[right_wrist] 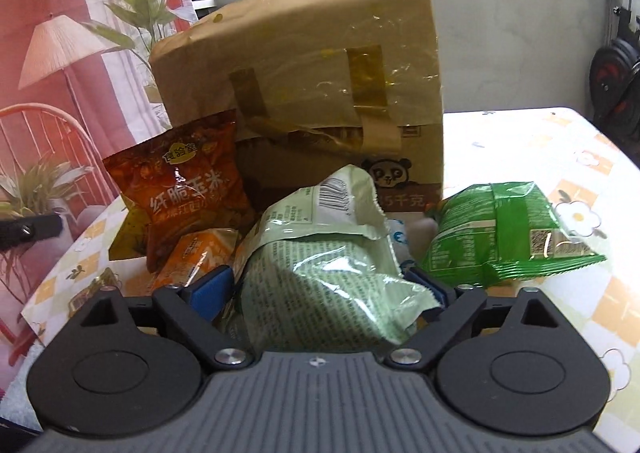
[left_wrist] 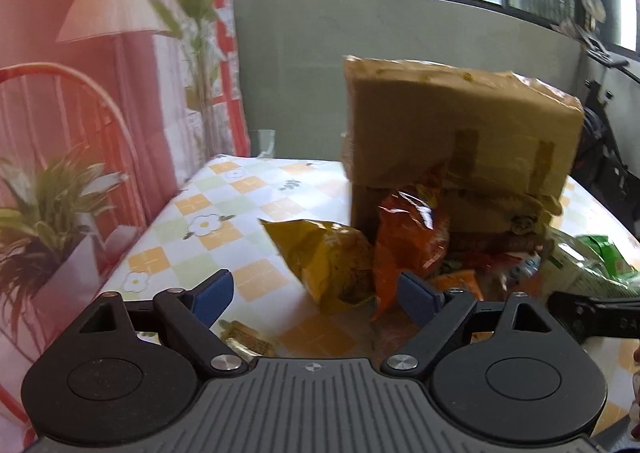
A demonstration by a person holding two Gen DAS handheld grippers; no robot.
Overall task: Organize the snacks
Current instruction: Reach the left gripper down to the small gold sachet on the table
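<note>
A pile of snack bags lies on the checked tablecloth in front of a taped cardboard box [left_wrist: 460, 121] [right_wrist: 320, 73]. My left gripper [left_wrist: 316, 299] is open, and the lower corner of a yellow bag [left_wrist: 328, 257] reaches between its blue pads without being pressed. An orange bag [left_wrist: 408, 241] leans on the box just right of it. My right gripper [right_wrist: 324, 293] is open around a crumpled pale green bag [right_wrist: 320, 273] that fills the gap between its fingers. A bright green bag [right_wrist: 500, 241] lies to the right, with an orange-red corn snack bag [right_wrist: 180, 181] and a small orange packet [right_wrist: 192, 257] to the left.
The table [left_wrist: 200, 213] [right_wrist: 580, 293] has bare cloth on the far left and the right. A small yellow packet [left_wrist: 244, 337] lies under my left gripper. A potted plant [left_wrist: 48, 205] and a red chair [left_wrist: 60, 93] stand off the left edge. Windows run behind.
</note>
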